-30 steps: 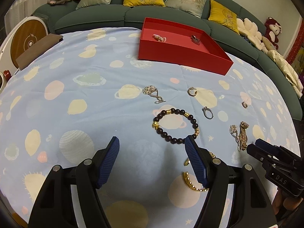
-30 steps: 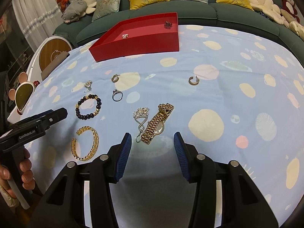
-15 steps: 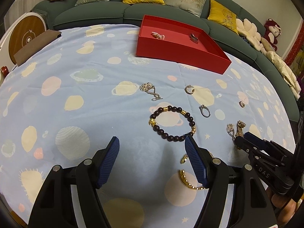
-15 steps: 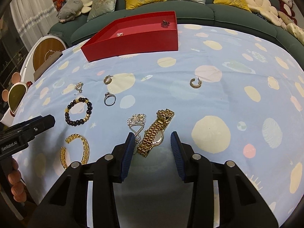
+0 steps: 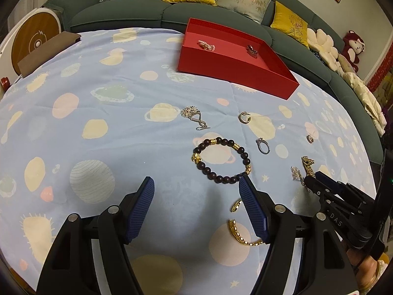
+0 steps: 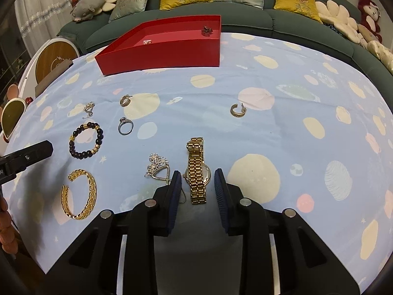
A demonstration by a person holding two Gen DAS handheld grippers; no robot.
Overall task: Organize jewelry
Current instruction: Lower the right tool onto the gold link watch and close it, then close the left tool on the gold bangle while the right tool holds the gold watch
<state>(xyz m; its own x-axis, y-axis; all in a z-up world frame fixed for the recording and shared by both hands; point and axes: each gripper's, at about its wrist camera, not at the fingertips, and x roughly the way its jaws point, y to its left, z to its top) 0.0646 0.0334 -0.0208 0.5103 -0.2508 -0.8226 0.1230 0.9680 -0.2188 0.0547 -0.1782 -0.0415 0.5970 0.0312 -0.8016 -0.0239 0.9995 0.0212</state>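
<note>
A gold watch (image 6: 196, 169) lies stretched out on the blue cloth. My right gripper (image 6: 197, 179) straddles its lower band. The jaws are closing, with a small gap still showing on each side of the watch. A silver pendant (image 6: 158, 166) lies just left of the left finger. My left gripper (image 5: 196, 191) hangs open above bare cloth, just below a dark beaded bracelet (image 5: 222, 158). A gold cuff bracelet (image 5: 242, 233) is partly hidden behind its right finger. The red tray (image 5: 235, 71) at the far side holds two small pieces.
Scattered on the cloth are a silver ring (image 6: 125, 125), two hoop earrings (image 6: 237, 110) (image 6: 125, 100) and a silver brooch (image 5: 194, 115). A green sofa (image 6: 270, 17) with cushions curves behind the table. The cloth to the right of the watch is bare.
My right gripper has narrowed its jaws and come down around the watch, which now lies between them. The left gripper has stayed put and open.
</note>
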